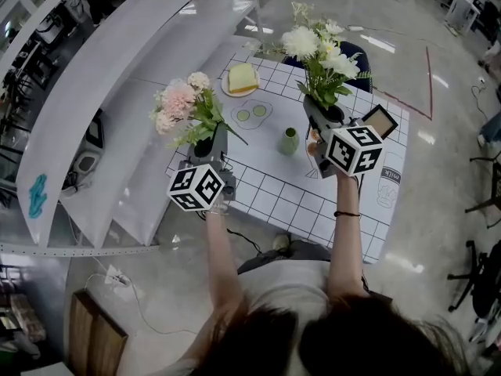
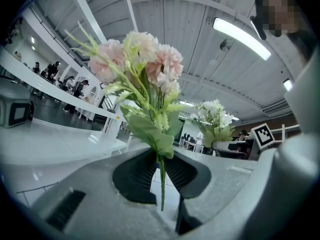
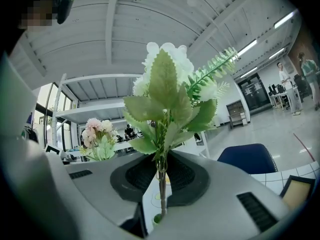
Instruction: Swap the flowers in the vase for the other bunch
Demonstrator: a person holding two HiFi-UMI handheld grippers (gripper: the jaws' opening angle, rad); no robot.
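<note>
Left gripper [image 1: 210,143] clamped on the pink bunch [image 1: 182,104] by its stem; right gripper [image 1: 329,116] likewise on the white bunch [image 1: 317,49]. Green vase [image 1: 289,141] stands mid-desk [image 1: 352,210] between them.

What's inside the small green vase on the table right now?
No stems stand in the small green vase from the head view; its inner depth is hidden by its own wall.

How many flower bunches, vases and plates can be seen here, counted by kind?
Flower bunches: 2, the pink bunch and the white bunch
Vases: 1, the green vase
Plates: 1, the plate
Total: 4
</note>
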